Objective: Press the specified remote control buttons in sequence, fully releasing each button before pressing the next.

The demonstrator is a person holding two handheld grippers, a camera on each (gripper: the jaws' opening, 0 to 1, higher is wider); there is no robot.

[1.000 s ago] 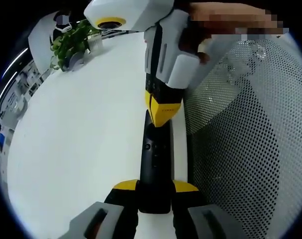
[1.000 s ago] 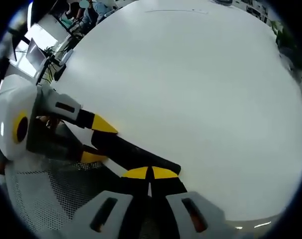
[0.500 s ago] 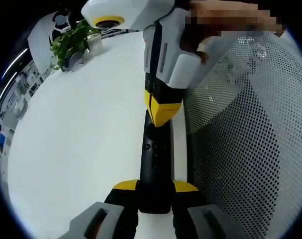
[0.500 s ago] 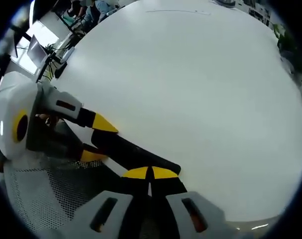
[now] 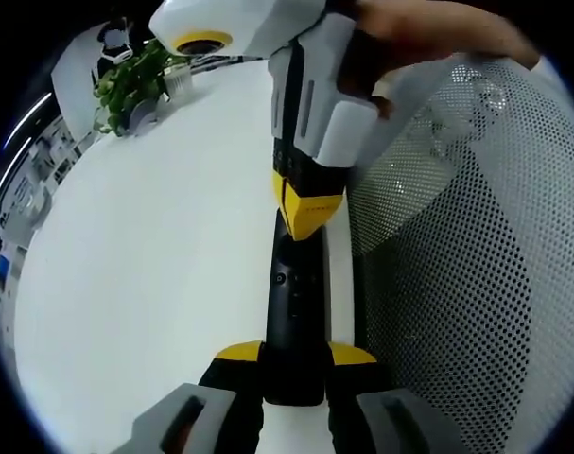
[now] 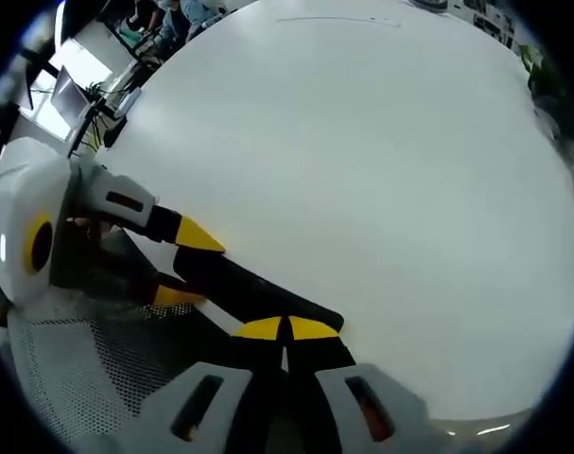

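Observation:
A slim black remote control (image 5: 294, 303) stands between the yellow-tipped jaws of my left gripper (image 5: 296, 353), which is shut on its lower end. My right gripper (image 5: 310, 210) comes down from the top of the left gripper view, jaws shut, and its yellow tips rest on the remote's upper part. In the right gripper view my right gripper (image 6: 287, 329) is shut, with its tips against the remote control (image 6: 244, 288). The left gripper (image 6: 184, 268) reaches in from the left there, clamped on the remote. The remote's buttons under the tips are hidden.
A white table (image 5: 154, 246) lies under the remote. A potted green plant (image 5: 135, 80) stands at its far corner. A white mesh chair back (image 5: 457, 284) is close beside the remote. A hand (image 5: 428, 28) holds the right gripper. Office desks and screens (image 6: 74, 90) lie beyond the table.
The right gripper has shifted very slightly in the left gripper view. The remote and the left gripper's hold stay the same.

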